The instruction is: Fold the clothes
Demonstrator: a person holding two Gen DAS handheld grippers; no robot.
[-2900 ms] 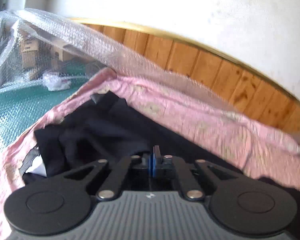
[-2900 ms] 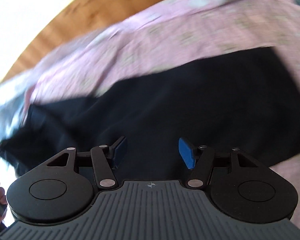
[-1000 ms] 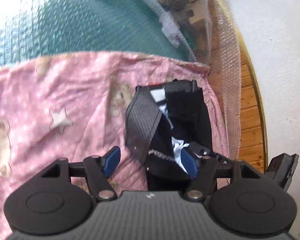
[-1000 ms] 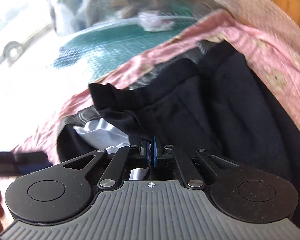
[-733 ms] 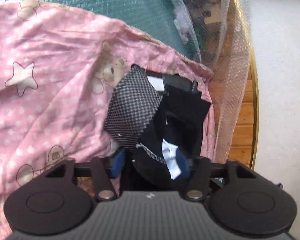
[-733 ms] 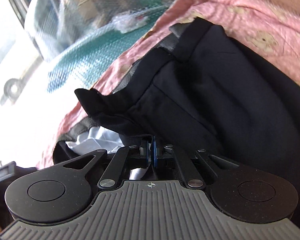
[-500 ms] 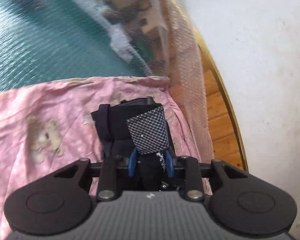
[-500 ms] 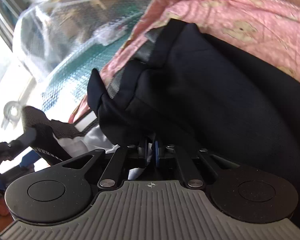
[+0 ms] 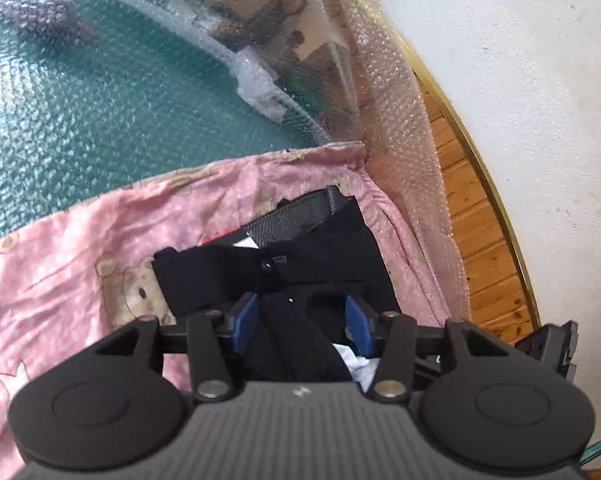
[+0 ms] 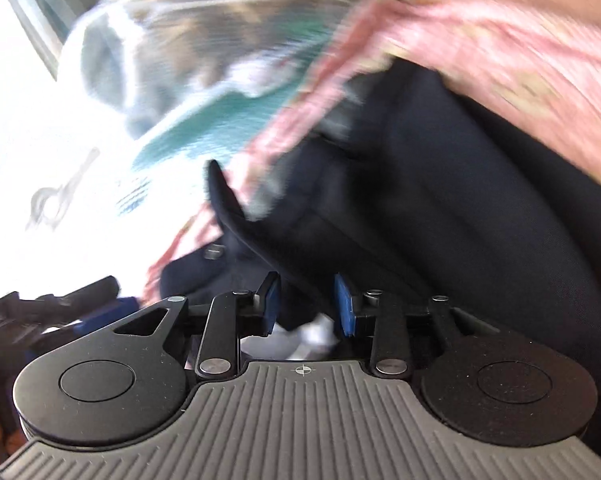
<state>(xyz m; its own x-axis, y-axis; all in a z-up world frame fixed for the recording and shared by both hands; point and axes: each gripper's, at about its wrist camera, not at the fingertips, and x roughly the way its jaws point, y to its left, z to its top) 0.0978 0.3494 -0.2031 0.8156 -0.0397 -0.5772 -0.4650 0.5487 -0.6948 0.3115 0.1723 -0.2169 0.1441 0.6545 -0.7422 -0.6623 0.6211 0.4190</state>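
Pink sheet (image 9: 72, 240) printed with bears lies over a green mat (image 9: 80, 92), and the dark trousers (image 9: 320, 240) rest on the sheet's right part, near the wooden floor (image 9: 480, 220). The left gripper (image 9: 300, 320) stands open, its blue pads apart over the trousers' waistband. In the blurred right view, the right gripper (image 10: 306, 306) is open too, with dark cloth lying loose between its pads.
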